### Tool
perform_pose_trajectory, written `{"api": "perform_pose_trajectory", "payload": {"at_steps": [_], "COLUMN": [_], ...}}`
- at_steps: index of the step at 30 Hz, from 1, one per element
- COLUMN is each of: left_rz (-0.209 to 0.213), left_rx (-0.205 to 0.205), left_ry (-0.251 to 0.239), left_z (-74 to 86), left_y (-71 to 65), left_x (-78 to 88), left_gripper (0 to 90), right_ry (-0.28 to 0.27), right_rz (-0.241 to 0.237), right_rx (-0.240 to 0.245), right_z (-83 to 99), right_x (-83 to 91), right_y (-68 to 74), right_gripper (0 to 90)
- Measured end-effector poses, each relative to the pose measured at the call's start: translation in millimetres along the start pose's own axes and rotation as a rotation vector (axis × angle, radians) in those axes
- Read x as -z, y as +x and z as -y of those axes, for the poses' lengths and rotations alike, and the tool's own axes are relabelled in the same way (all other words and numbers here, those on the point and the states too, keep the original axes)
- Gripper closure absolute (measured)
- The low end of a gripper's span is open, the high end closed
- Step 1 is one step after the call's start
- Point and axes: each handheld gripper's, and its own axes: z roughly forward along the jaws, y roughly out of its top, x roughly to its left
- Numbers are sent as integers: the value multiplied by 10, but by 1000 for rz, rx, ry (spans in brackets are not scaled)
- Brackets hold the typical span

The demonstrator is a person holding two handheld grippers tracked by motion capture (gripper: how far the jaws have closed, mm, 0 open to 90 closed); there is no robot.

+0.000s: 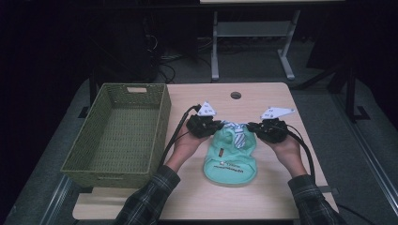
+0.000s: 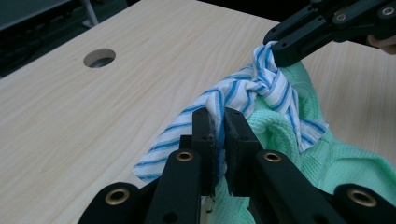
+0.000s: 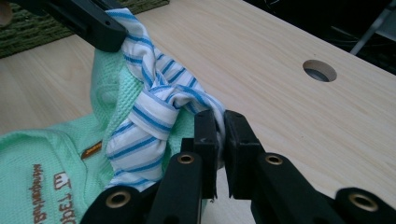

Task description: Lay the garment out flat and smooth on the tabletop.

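Both grippers, left and right, pinch the striped collar of the green garment at opposite ends, jaws nearly closed, spreading it above the table beside the basket.

Mint-green garment, blue-and-white striped collar; olive-green woven basket; pale wood table.

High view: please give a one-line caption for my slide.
Two hand-held grippers, left gripper and right gripper, pinch the striped collar of a small mint-green garment beside a green woven basket.
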Motion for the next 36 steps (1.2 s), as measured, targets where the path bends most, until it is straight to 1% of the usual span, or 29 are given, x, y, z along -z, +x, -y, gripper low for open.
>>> {"api": "perform_pose_trajectory", "payload": {"at_steps": [3, 4, 5, 7, 8, 9, 11, 13, 14, 17, 19, 21, 22, 23, 24, 25, 27, 29, 30, 32, 35, 36], "left_rz": [-14, -18, -23, -30, -32, -30, -25, -19, -13, 0, 6, 6, 10, 15, 19, 20, 24, 32, 36, 45, 57, 64], "left_rx": [4, -4, -6, -30, -31, -30, -34, -38, -44, -48, -53, -65, -70, -66, -78, -84, -87, -79, -75, -69, -52, -41], "left_ry": [-30, -35, -46, -56, -71, -75, -74, -65, -58, -53, -55, -49, -45, -45, -36, -28, -18, -13, -10, 0, 10, 10], "left_z": [-104, -149, -186, -241, -253, -255, -232, -190, -171, -110, -64, -19, 2, 23, 38, 56, 91, 129, 141, 175, 229, 246], "left_y": [38, 50, 45, 33, 21, 12, -21, -59, -72, -122, -163, -208, -223, -242, -252, -267, -288, -299, -301, -309, -319, -320], "left_x": [54, 81, 102, 146, 159, 171, 178, 169, 170, 186, 204, 225, 235, 242, 250, 252, 254, 257, 256, 251, 235, 232], "left_gripper": [834, 834, 834, 834, 832, 831, 830, 829, 828, 826, 823, 820, 818, 816, 813, 812, 806, 806, 806, 805, 802, 802], "right_ry": [-27, -44, -46, -63, -77, -87, -88, -74, -72, -59, -66, -65, -70, -72, -63, -62, -63, -56, -58, -68, -50, -46], "right_rz": [26, 34, 40, 52, 60, 63, 51, 38, 42, 25, 25, 8, 9, 5, -7, -12, -20, -53, -64, -69, -80, -83], "right_rx": [15, 17, 22, 16, 28, 28, 19, 12, 15, 13, 15, 14, 16, 17, 10, 14, 7, -23, -29, -35, -38, -37], "right_z": [-80, -115, -154, -216, -233, -240, -219, -173, -142, -65, -10, 36, 63, 91, 112, 136, 188, 229, 253, 287, 326, 334], "right_x": [58, 81, 101, 143, 167, 185, 195, 184, 178, 166, 177, 188, 198, 204, 206, 207, 208, 198, 195, 192, 176, 171], "right_y": [11, -1, -17, -28, -34, -33, -29, -1, 22, 67, 107, 145, 177, 203, 226, 245, 275, 284, 287, 300, 313, 316], "right_gripper": [839, 839, 840, 839, 839, 838, 838, 837, 837, 834, 829, 823, 822, 819, 815, 815, 808, 802, 801, 801, 801, 800]}}
